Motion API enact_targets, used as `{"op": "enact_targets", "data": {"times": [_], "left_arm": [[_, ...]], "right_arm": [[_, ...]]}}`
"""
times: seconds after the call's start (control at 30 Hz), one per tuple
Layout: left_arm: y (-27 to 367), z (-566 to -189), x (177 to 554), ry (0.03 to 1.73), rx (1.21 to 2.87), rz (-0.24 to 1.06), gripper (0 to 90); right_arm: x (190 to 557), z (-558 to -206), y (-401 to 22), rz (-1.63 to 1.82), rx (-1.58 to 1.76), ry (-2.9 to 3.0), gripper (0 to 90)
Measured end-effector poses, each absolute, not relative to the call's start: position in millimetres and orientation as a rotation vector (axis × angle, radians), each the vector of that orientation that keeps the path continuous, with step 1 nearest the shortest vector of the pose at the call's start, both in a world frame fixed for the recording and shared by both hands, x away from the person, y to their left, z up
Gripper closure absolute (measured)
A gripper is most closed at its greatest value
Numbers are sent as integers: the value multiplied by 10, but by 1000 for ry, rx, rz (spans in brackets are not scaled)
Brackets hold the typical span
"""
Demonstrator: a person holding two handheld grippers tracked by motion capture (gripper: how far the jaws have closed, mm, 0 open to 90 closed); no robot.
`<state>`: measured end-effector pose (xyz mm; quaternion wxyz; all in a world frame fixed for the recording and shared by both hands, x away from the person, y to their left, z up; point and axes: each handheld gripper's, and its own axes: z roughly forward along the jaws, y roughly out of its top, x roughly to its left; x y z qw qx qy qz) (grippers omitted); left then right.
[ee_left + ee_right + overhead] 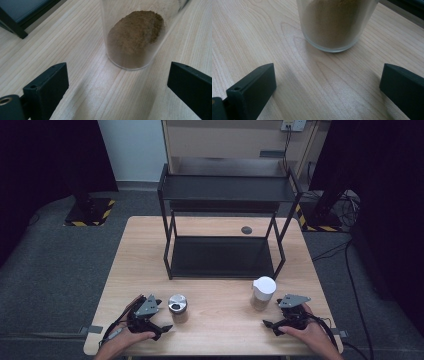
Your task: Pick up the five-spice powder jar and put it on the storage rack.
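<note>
Pale wooden table (220, 320). Silver-lidded glass jar of brown powder (177, 308) at left gripper's (161, 324) 1 o'clock, white-lidded jar (263, 293) ahead of right gripper (270, 325). Both spread, empty. Centre jaws, advance low, squeeze gently.

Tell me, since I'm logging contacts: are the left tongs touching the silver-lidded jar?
Apart. The left gripper view shows bare table between the left tongs and the jar.

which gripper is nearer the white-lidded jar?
Right. The right gripper sits just beside the white-lidded jar, jaws open toward it; the left gripper is across the table by the silver-lidded jar.
</note>
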<state>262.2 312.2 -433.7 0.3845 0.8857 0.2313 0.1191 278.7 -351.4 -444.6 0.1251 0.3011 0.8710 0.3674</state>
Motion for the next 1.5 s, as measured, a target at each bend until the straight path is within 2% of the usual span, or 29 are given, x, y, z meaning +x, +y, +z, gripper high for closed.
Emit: {"op": "enact_targets", "data": {"times": [0.93, 1.2, 1.5], "left_arm": [[2812, -4308, 2716, 536, 2235, 298, 29], [2763, -4322, 2685, 518, 2209, 333, 109], [2762, -4381, 2725, 535, 2206, 308, 173]], "right_arm": [[2786, -4446, -3519, 1072, 877, 2539, 14], [2784, -4447, -3523, 1072, 876, 2539, 14], [2783, -4447, -3523, 1072, 876, 2539, 14]]}}
